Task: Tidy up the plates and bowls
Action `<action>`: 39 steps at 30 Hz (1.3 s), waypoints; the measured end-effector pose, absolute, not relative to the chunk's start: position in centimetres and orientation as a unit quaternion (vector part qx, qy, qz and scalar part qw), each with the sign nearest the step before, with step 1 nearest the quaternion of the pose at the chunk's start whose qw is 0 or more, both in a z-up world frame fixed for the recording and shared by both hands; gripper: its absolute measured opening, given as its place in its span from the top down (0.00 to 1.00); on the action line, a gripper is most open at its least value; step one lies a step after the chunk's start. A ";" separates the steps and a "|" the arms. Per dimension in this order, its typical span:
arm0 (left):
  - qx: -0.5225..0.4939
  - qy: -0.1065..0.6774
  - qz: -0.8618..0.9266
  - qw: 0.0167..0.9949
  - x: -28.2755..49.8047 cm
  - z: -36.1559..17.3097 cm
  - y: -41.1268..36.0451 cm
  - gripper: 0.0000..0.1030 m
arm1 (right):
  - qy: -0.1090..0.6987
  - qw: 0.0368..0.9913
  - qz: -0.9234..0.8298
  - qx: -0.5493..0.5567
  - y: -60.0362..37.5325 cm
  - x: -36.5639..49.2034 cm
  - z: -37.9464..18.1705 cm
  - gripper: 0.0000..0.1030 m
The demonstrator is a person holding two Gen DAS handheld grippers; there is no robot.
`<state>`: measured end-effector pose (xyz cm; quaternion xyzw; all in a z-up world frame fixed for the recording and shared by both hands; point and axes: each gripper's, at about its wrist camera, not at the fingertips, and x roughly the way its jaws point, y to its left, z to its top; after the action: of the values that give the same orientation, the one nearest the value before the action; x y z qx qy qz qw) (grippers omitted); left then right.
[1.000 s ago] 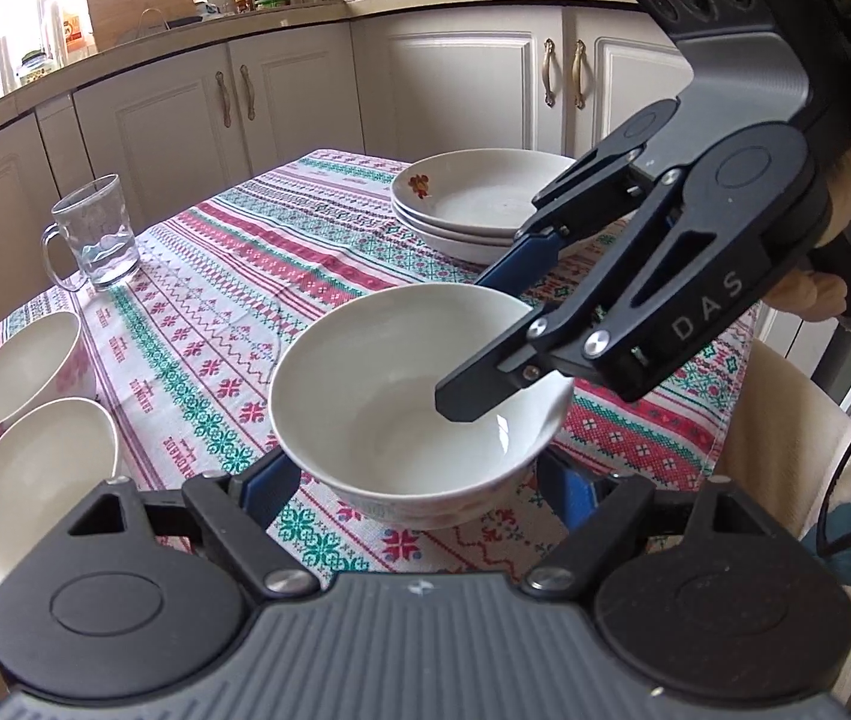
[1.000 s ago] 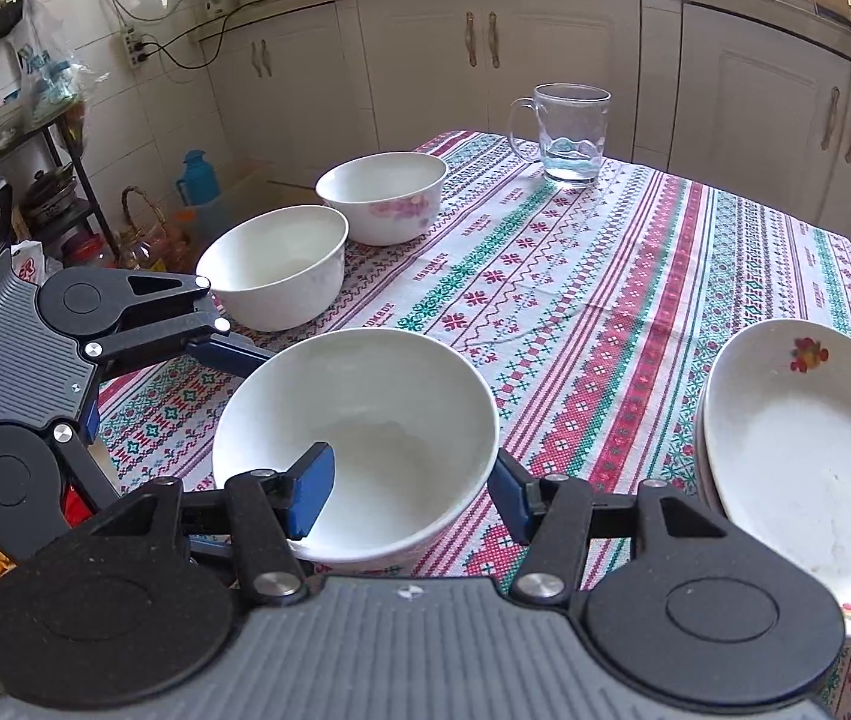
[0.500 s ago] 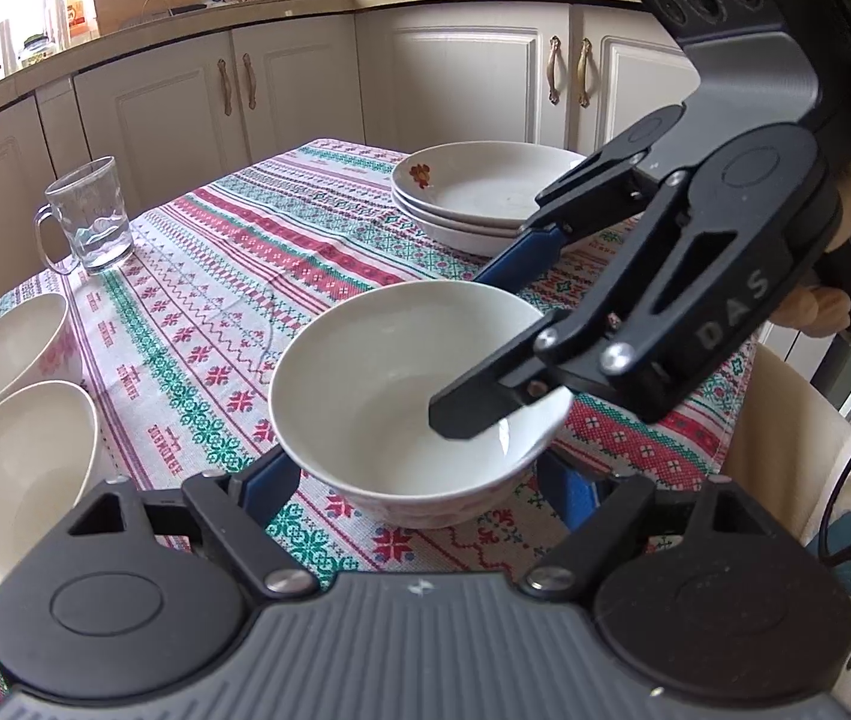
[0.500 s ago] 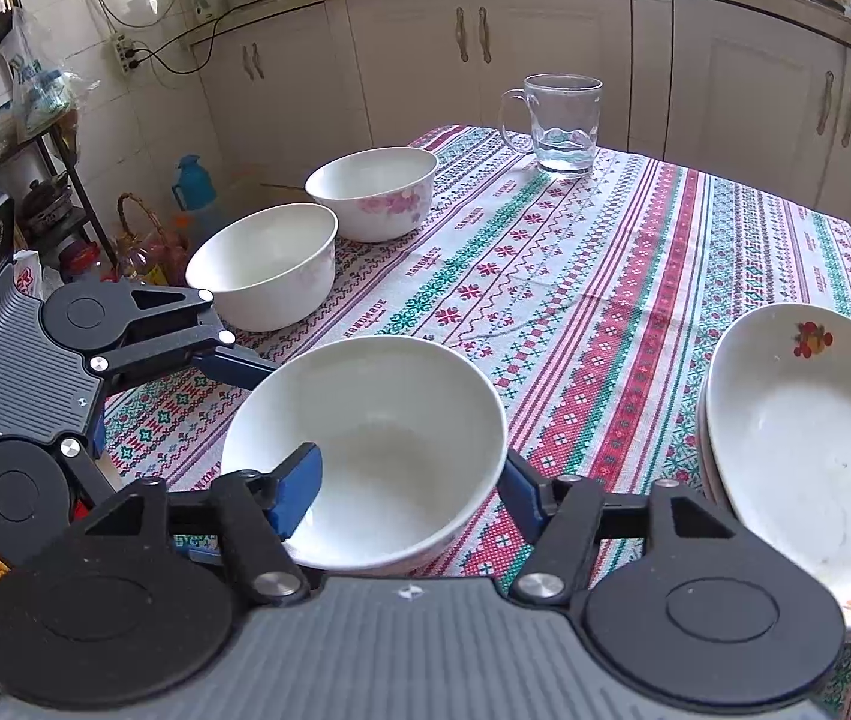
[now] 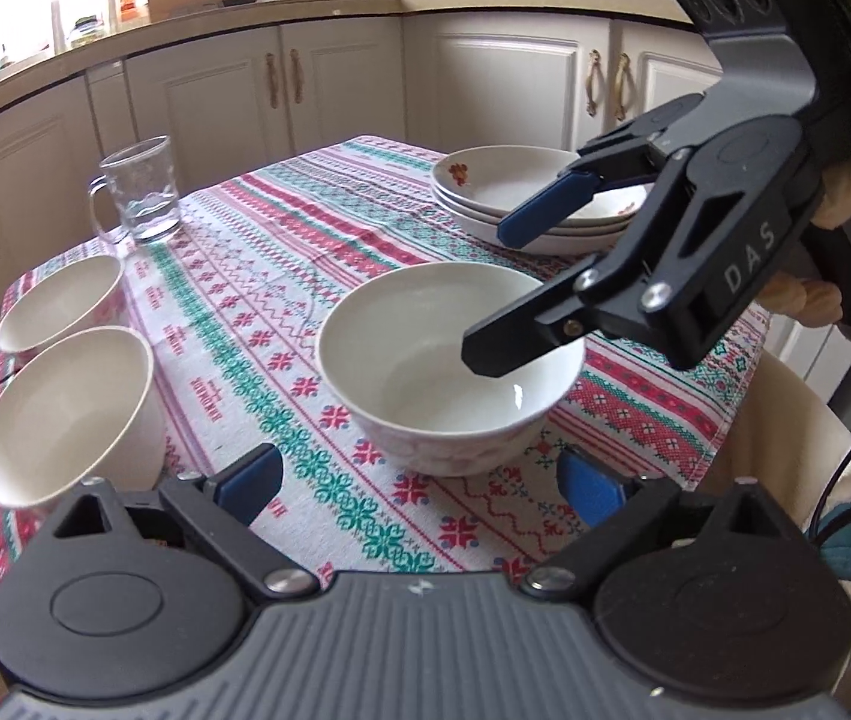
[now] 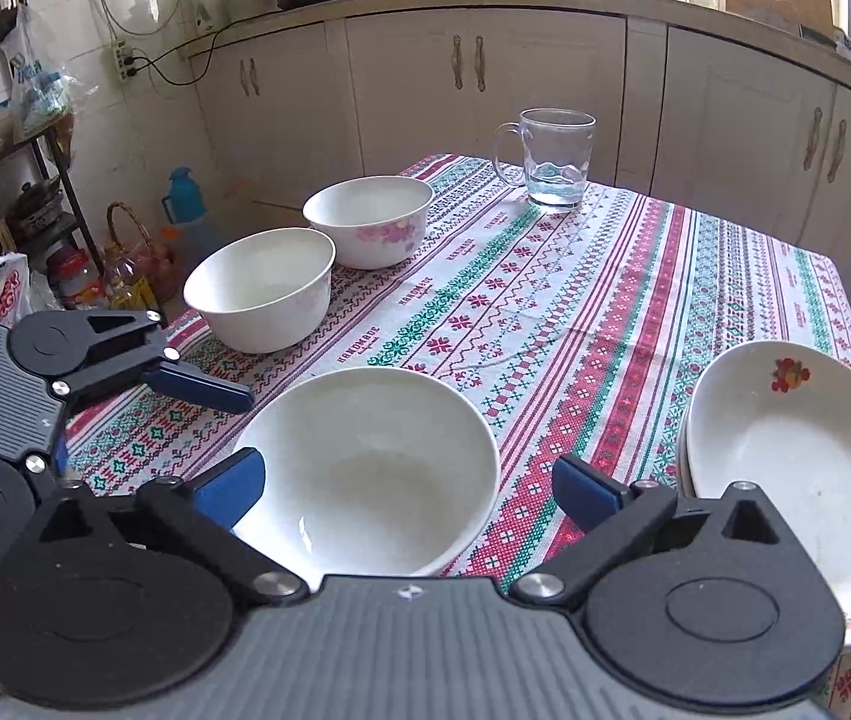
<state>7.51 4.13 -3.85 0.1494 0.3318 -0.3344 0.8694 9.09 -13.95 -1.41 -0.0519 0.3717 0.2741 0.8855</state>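
- The table wears a white tablecloth woven with red and green bands, in a kitchen lined with cream cabinets.
- The right gripper reaches in from the right of the left wrist view, a hand on its grip; its jaws are opening, one black finger over the middle bowl's hollow and the blue-padded one above the far rim, neither pressing on it.
- The left gripper sits low at the near table edge; its jaws are opening too, blue pads to either side of the middle bowl's foot and clear of it.
- A stack of shallow plates with a small floral print stands at the table's right side in the right wrist view.
- The middle bowl, plain white, stands upright on the cloth between both grippers.
- Two more bowls stand together at the left edge: a plain white bowl and a pink-flowered bowl just behind it.
- A glass mug holding a little water stands at the far edge.
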 end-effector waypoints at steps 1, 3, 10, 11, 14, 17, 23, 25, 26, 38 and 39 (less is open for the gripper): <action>0.145 0.331 -0.326 0.874 7.4 -3.7 4.4 0.05 | 0.371 0.885 0.275 -0.056 -13.8 9.0 -1.4 0.00; 0.141 0.329 -0.310 0.881 7.3 -3.6 4.8 0.05 | 0.368 0.886 0.274 -0.064 -13.5 9.0 -1.3 0.00; 0.140 0.317 -0.258 0.902 7.6 -3.3 6.8 0.05 | 0.364 0.883 0.282 -0.088 -11.9 9.6 -0.9 0.00; 0.140 0.316 -0.251 0.904 7.7 -3.2 7.1 0.05 | 0.363 0.882 0.287 -0.093 -11.6 9.7 -0.7 0.00; 0.146 0.305 -0.228 0.913 8.0 -3.2 8.1 0.05 | 0.357 0.879 0.295 -0.110 -10.5 10.1 -0.4 0.00; 0.149 0.300 -0.202 0.920 8.6 -3.3 9.2 0.05 | 0.356 0.875 0.304 -0.126 -9.4 10.7 -0.1 0.00; 0.134 0.301 -0.160 0.930 9.9 -3.6 11.4 0.05 | 0.356 0.865 0.323 -0.143 -7.3 12.4 0.8 0.00; 0.125 0.306 -0.149 0.932 10.3 -3.9 12.1 0.05 | 0.358 0.862 0.329 -0.145 -6.6 13.0 1.1 0.00; 0.121 0.308 -0.144 0.933 10.5 -4.0 12.5 0.05 | 0.358 0.860 0.333 -0.148 -6.2 13.4 1.2 0.00; 0.098 0.310 -0.138 0.935 12.9 -5.0 14.0 0.05 | 0.365 0.834 0.369 -0.188 -1.6 17.2 1.4 0.00; 0.097 0.310 -0.141 0.935 13.0 -5.0 14.0 0.05 | 0.365 0.833 0.370 -0.189 -1.2 17.5 1.4 0.00</action>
<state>13.04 14.05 -5.03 0.0972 0.3101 -0.1405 0.9352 17.52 -1.22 1.40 -0.1891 0.3654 0.3696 0.8331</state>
